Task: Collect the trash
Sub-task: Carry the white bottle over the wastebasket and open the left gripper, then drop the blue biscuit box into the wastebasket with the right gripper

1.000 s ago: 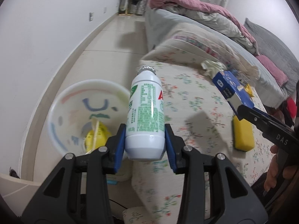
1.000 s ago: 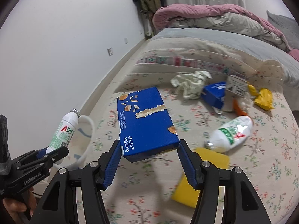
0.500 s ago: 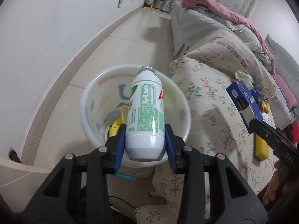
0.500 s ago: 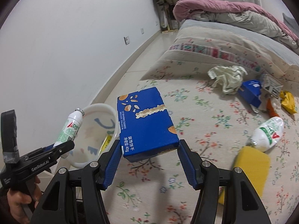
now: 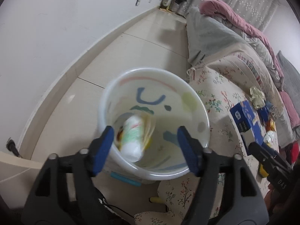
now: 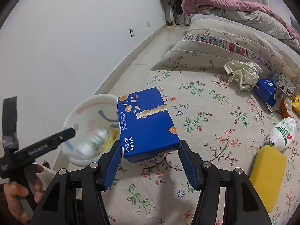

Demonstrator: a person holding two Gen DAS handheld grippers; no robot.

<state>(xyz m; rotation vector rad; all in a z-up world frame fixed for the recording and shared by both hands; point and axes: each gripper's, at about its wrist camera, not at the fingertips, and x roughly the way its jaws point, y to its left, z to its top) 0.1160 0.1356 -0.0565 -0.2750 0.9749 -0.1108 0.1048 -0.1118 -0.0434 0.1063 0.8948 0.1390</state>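
Observation:
My left gripper (image 5: pixel 147 140) is open and empty over the white trash bin (image 5: pixel 105 105), which stands on the floor beside the bed. A white bottle with a green label (image 5: pixel 132 138) is blurred inside the bin, next to yellow trash. My right gripper (image 6: pixel 149 155) is shut on a blue biscuit box (image 6: pixel 148 123) and holds it above the floral bed cover, just right of the bin (image 6: pixel 82 108). The left gripper (image 6: pixel 56 137) shows over the bin in the right wrist view. The box also shows in the left wrist view (image 5: pixel 245 120).
On the floral bed cover (image 6: pixel 206 97) lie a second white bottle (image 6: pixel 283 133), a yellow sponge (image 6: pixel 266 176), crumpled paper (image 6: pixel 243 73), a small blue box (image 6: pixel 266 91), and yellow and orange wrappers at the right edge. A white wall runs along the left.
My left gripper opened and let go of the white bottle, which dropped into the bin. My right gripper carried the blue box left, closer to the bin.

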